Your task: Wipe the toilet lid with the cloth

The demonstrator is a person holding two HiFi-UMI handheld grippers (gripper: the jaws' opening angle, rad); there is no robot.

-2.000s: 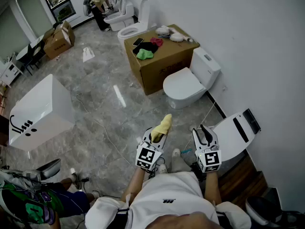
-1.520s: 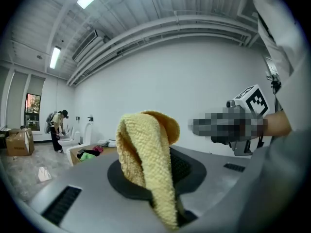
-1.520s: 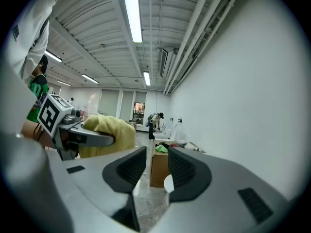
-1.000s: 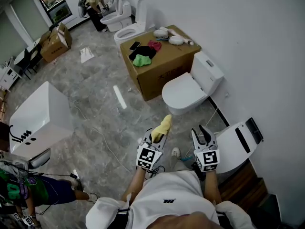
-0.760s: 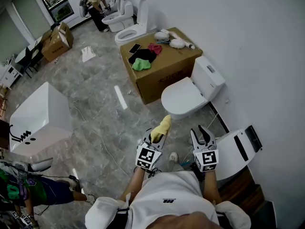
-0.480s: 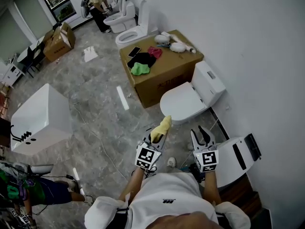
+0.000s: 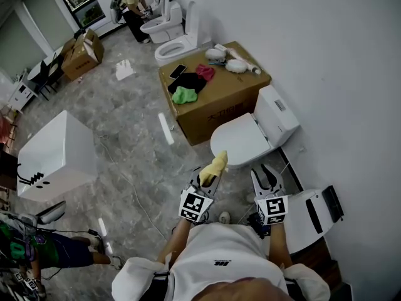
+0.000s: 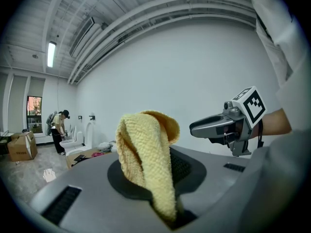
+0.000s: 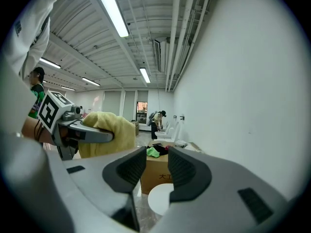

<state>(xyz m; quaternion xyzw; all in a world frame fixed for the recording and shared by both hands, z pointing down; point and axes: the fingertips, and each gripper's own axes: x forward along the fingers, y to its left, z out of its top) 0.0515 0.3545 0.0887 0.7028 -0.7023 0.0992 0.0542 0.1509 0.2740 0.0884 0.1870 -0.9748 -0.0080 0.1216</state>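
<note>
Left hand-held gripper was clamped on yellow cloth, its bunch standing above the jaws | right hand-held gripper slightly parted, empty | toilet lid closed, ahead, apart from both | cloth looked soft, light, limp; pinch at folded base seemed sound.

Left tongs clamp yellow cloth near closed toilet lid; right tongs parted, empty.

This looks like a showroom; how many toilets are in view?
4: closed toilet straight ahead; right toilet beside the right gripper; open toilet beyond the cardboard box; far toilet by another person. Others may be hidden.
</note>
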